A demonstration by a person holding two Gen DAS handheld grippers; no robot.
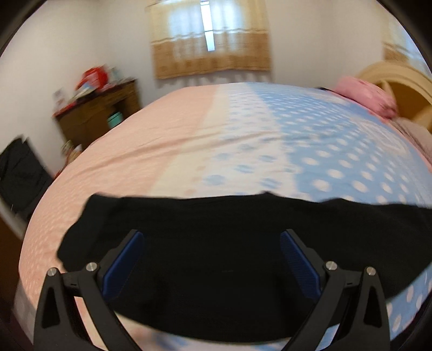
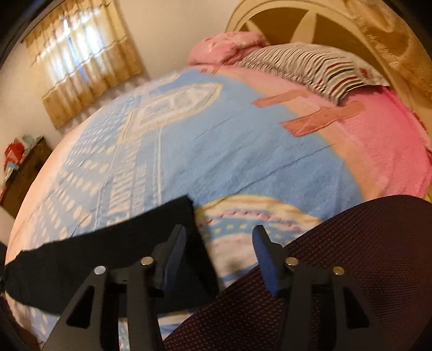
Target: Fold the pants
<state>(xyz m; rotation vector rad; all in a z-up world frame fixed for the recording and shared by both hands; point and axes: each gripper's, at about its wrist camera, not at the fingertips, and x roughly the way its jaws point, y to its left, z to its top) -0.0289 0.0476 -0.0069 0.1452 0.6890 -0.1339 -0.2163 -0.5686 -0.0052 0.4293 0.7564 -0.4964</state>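
Black pants (image 1: 189, 283) lie as a flat, wide band across the near edge of the bed (image 1: 243, 140), on a sheet with pink and blue dotted areas. My left gripper (image 1: 212, 235) hovers over the middle of the pants, open wide, with nothing between its blue pads. In the right wrist view one end of the pants (image 2: 108, 256) reaches in from the left and stops under the left finger. My right gripper (image 2: 219, 229) is open there, its jaws apart over the pants' end and the bare sheet (image 2: 229, 162), gripping nothing.
A dark red mesh surface (image 2: 364, 256) fills the lower right beside my right gripper. A pink pillow (image 1: 364, 94), a striped pillow (image 2: 310, 70) and the headboard (image 2: 310, 21) are at the far end. A cluttered wooden desk (image 1: 100, 113) stands left of the bed.
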